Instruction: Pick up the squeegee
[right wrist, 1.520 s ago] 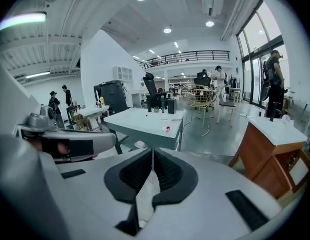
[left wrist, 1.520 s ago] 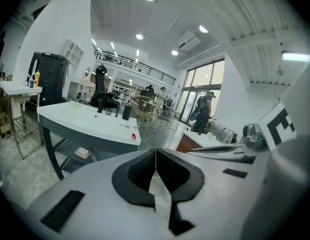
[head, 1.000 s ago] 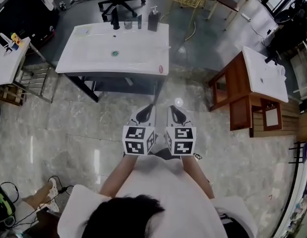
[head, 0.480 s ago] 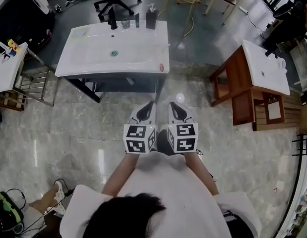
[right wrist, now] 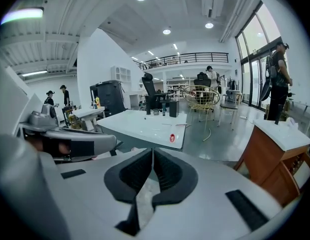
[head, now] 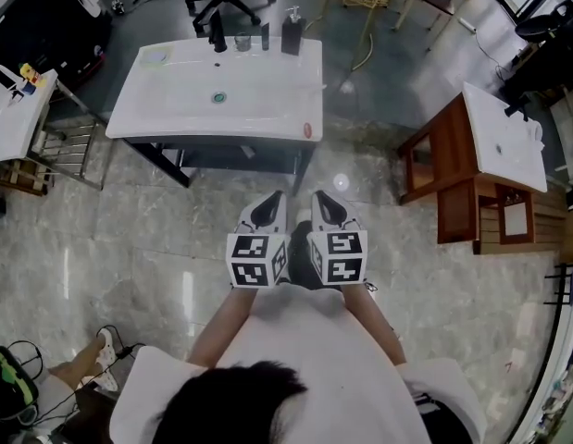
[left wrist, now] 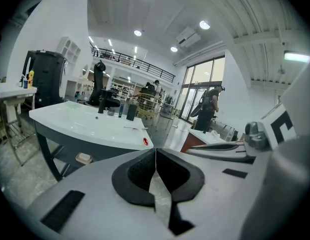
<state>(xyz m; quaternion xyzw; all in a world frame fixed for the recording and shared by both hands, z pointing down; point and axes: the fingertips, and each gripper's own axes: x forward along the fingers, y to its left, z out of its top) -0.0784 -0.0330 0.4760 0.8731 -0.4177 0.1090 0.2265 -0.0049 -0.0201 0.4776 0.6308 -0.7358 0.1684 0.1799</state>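
White glossy sink worktop (head: 175,109) stands ahead of both claws, and a thin pale strip lying near its right edge, possibly the squeegee (left wrist: 131,128), is too small to be sure of. Well short of it, over the grey marble floor (head: 129,248), the left claw (head: 277,198) and the right claw (head: 317,198) hang side by side, each with its jaws pressed together on nothing.

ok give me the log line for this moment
phase: pre-grasp | left gripper: jaws shut, empty | right gripper: jaws shut, empty | ahead: white sink table | squeegee: not made out, not held
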